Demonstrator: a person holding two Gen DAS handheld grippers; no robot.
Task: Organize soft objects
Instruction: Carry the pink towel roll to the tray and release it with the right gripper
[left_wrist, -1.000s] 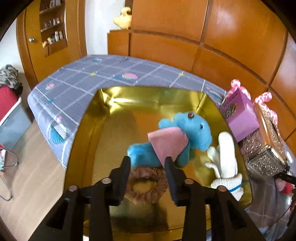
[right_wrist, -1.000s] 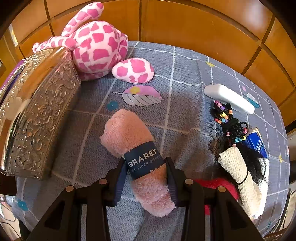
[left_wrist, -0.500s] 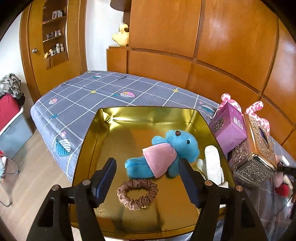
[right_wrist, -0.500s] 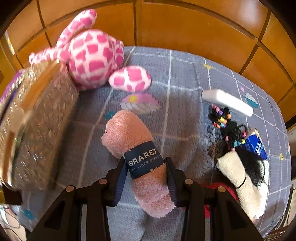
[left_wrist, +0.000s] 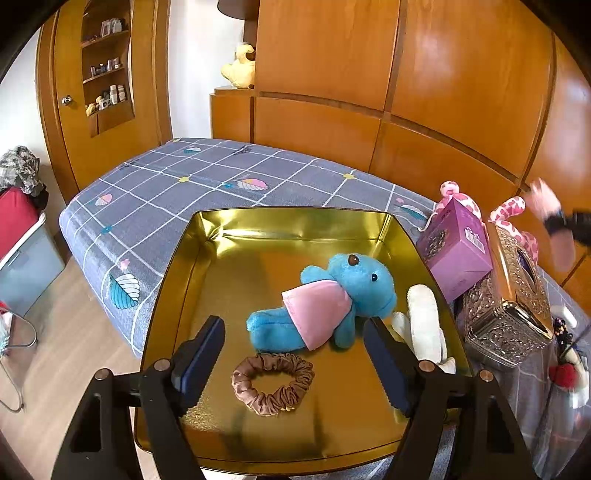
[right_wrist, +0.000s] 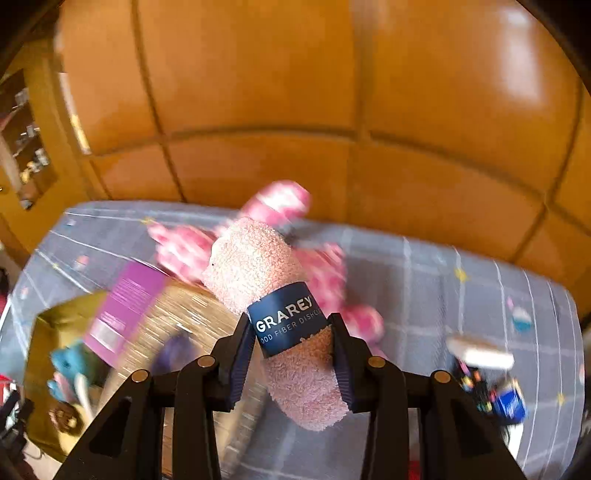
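A gold tray (left_wrist: 192, 258) on the bed holds a blue plush toy (left_wrist: 332, 299) with a pink shirt, a brown scrunchie (left_wrist: 272, 382) and a white plush (left_wrist: 424, 325). My left gripper (left_wrist: 293, 354) is open and empty above the tray's near edge, over the scrunchie. My right gripper (right_wrist: 291, 354) is shut on a rolled pink cloth (right_wrist: 269, 295) with a dark blue band, held in the air above the bed. The right wrist view is motion-blurred. The tray (right_wrist: 44, 325) shows there at the lower left.
A purple box (left_wrist: 456, 254), an ornate silver box (left_wrist: 506, 306) and a pink spotted plush (right_wrist: 325, 273) sit right of the tray. A white case (right_wrist: 480, 350), beaded hair ties (right_wrist: 476, 384) and a doll (left_wrist: 567, 373) lie on the bed. Wooden wall panels stand behind.
My left gripper opened, let go of the scrunchie and drew back above the tray. My right gripper lifted the pink cloth off the bed and swung left toward the tray.
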